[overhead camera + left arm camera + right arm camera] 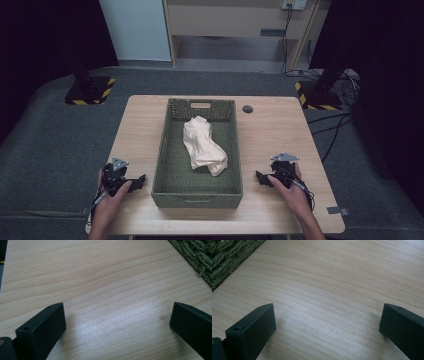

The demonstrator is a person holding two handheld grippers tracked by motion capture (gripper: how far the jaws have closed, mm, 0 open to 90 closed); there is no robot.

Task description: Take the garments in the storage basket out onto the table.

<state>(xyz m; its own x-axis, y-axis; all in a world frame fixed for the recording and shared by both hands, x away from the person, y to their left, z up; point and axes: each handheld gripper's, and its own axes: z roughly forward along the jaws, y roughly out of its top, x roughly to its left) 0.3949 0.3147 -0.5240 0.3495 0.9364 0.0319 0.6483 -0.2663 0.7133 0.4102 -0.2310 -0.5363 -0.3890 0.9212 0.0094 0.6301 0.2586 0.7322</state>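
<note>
A green woven basket (165,150) stands in the middle of the wooden table (280,130). Inside it lies a crumpled cream cloth (202,145). My left gripper (137,180) rests on the table to the left of the basket, held by a hand, its jaws wide apart over bare wood. In the left gripper view my left gripper (117,322) holds nothing, and the basket's corner (197,257) shows at the upper right. To the right of the basket my right gripper (261,177) is open too. The right gripper view has the right gripper (327,322) over bare wood, the basket edge (227,260) at upper left.
A small dark round grommet (247,108) sits in the table's far right part. Black stands with yellow-striped bases (90,90) are on the grey floor beyond both far corners. Cables (335,125) trail on the floor at the right.
</note>
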